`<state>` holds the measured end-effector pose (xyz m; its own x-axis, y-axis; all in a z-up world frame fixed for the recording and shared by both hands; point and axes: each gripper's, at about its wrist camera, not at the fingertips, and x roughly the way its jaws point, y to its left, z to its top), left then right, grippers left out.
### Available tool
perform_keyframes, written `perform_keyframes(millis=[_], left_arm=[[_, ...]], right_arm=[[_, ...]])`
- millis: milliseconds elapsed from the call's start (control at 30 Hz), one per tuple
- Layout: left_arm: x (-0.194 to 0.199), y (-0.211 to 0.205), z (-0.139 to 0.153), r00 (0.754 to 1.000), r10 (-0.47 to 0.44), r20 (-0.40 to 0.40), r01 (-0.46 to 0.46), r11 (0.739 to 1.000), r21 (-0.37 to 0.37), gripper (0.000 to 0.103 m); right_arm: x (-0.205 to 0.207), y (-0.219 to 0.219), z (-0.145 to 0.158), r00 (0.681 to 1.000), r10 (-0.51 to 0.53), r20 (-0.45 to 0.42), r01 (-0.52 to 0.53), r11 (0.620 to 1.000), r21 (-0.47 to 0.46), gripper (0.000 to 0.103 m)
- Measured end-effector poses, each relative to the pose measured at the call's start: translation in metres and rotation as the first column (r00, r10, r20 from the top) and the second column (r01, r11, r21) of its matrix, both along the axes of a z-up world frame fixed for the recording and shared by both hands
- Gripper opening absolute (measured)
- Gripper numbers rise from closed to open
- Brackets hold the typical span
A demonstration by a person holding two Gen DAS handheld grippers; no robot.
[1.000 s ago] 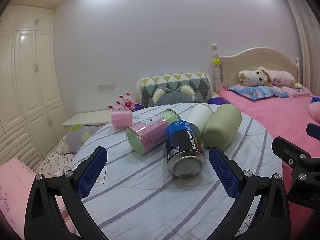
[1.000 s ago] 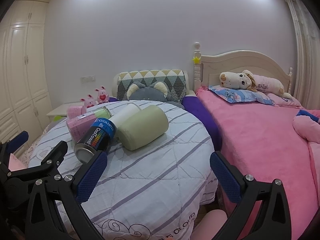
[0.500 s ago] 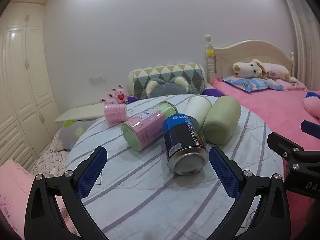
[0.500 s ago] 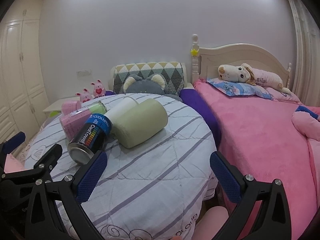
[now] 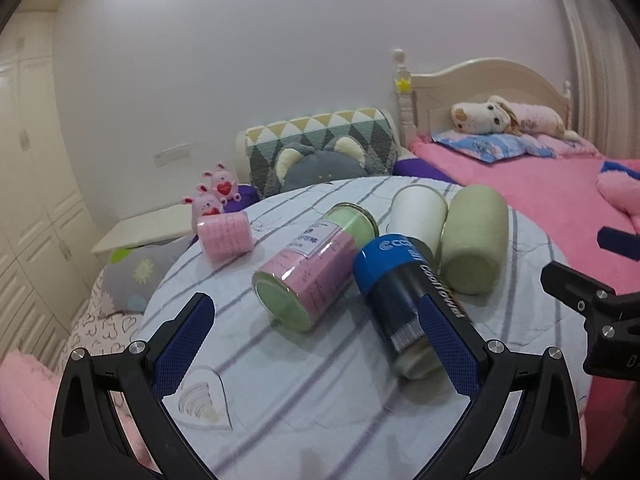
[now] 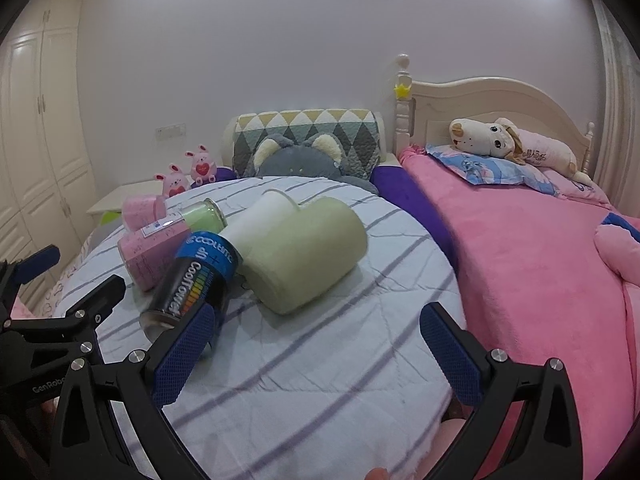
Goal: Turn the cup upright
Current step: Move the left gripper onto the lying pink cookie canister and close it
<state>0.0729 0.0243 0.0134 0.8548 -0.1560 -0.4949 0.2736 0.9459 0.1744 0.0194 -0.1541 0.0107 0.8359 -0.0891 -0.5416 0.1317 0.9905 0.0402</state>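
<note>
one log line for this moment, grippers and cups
left gripper: open, empty | right gripper: open, empty | blue can, green cup, white cup: lying sideways | stage: approach

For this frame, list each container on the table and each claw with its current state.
green cup: on its side
white cup: on its side
blue can: on its side
pink-and-green jar: on its side
pink roll: on its side
left claw: open, empty
right claw: open, empty

white walls, cream wardrobe [image 6: 36, 128] left, pink-covered bed [image 6: 520, 232] with cream headboard [image 6: 492, 108] right.
</note>
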Motion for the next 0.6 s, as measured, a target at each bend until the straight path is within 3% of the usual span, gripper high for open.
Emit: perform_keyframes(millis=[267, 600], left_arm=[[0.042, 0.000, 0.002, 0.994, -0.113, -0.011, 0.113, 0.988, 0.105, 0.103], [0.097, -0.011, -0.001, 0.971, -0.193, -0.140, 0.222, 0.947, 0.231, 0.103]], right_arm=[[0.038, 0.007, 0.001, 0.997, -0.039, -0.061, 0.042, 0.998, 0.056, 0.103], [0.083, 0.010, -0.004, 0.984, -0.051, -0.170, 0.058, 0.998, 0.034, 0.103]])
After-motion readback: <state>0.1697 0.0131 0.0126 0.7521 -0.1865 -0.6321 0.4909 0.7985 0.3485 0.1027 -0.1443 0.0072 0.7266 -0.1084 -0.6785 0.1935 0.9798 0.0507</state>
